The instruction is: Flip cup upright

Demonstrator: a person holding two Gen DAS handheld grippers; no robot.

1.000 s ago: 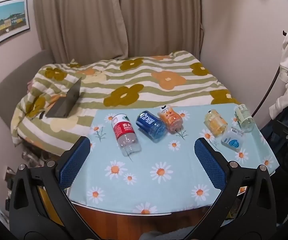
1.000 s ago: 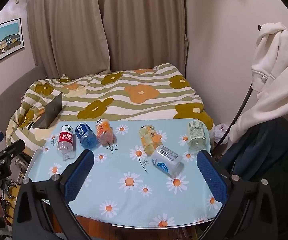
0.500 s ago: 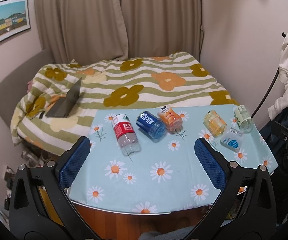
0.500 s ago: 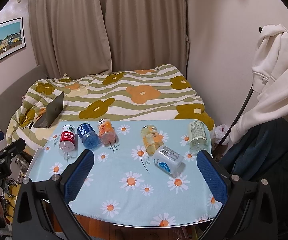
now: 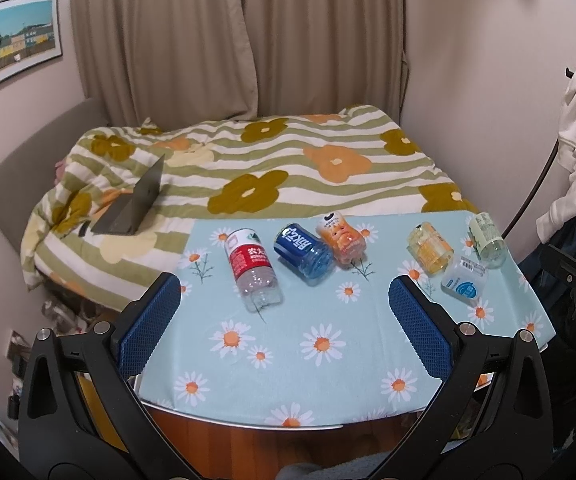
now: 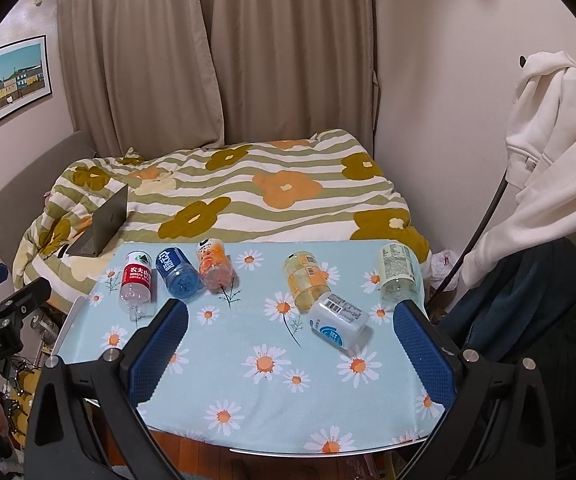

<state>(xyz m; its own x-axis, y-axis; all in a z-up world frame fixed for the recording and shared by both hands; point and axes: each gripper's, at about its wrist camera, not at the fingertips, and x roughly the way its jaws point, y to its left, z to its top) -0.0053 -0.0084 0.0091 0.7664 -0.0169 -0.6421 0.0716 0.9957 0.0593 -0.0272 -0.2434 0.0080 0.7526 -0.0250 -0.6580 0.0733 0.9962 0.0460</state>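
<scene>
Currently both grippers, left (image 5: 283, 316) and right (image 6: 290, 336), hang spread wide and empty above the daisy tablecloth (image 6: 271, 400); six cups lie toppled, white cup (image 6: 338, 320) touching yellow cup (image 6: 304, 282).

Soft, even indoor light in both fisheye views; sharp at the centre, bent and dark at the rim.

The closed curtains (image 6: 215, 60) let no daylight through. Bottles cast only faint, short shadows on the counter (image 5: 348, 360). No strong glare; a thin bright line runs along its near edge. Walls bow outward, corners fall into black vignette, and the picture (image 5: 15, 40) on the wall curves.
</scene>
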